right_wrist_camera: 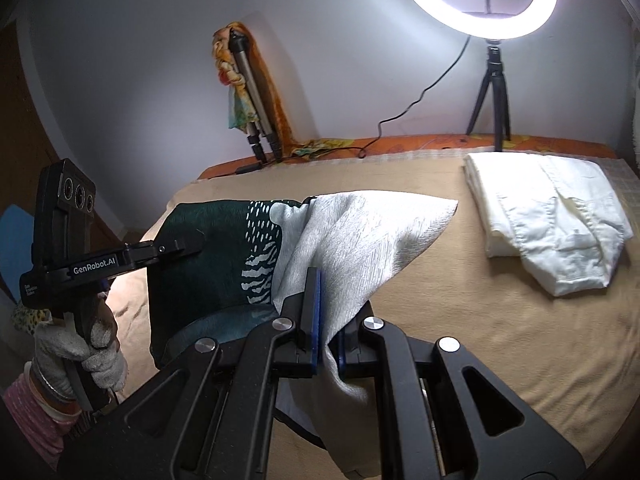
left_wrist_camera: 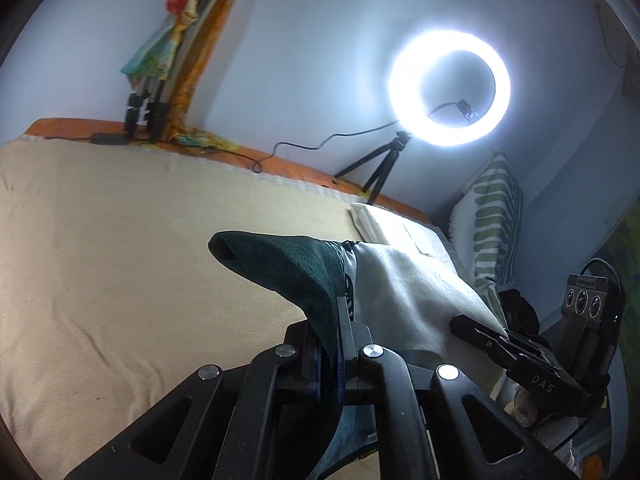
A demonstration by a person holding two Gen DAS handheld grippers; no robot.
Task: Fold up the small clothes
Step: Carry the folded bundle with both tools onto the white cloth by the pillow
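A small garment, dark green (right_wrist_camera: 208,264) on one half and white (right_wrist_camera: 360,232) on the other, hangs lifted above the beige bed cover (right_wrist_camera: 480,340), stretched between both grippers. My left gripper (left_wrist_camera: 334,308) is shut on the green edge (left_wrist_camera: 280,268). In the right wrist view the left gripper (right_wrist_camera: 192,246) sits at the left, held by a gloved hand (right_wrist_camera: 96,348). My right gripper (right_wrist_camera: 324,292) is shut on the white part, which drapes over one finger. In the left wrist view the right gripper (left_wrist_camera: 460,324) bites the white cloth (left_wrist_camera: 408,292) at the right.
A folded white garment (right_wrist_camera: 548,220) lies on the bed's far right. A lit ring light (right_wrist_camera: 480,28) on a small tripod and a folded tripod (right_wrist_camera: 248,80) draped in colourful cloth stand at the wall. A green-striped pillow (left_wrist_camera: 492,220) leans at the right.
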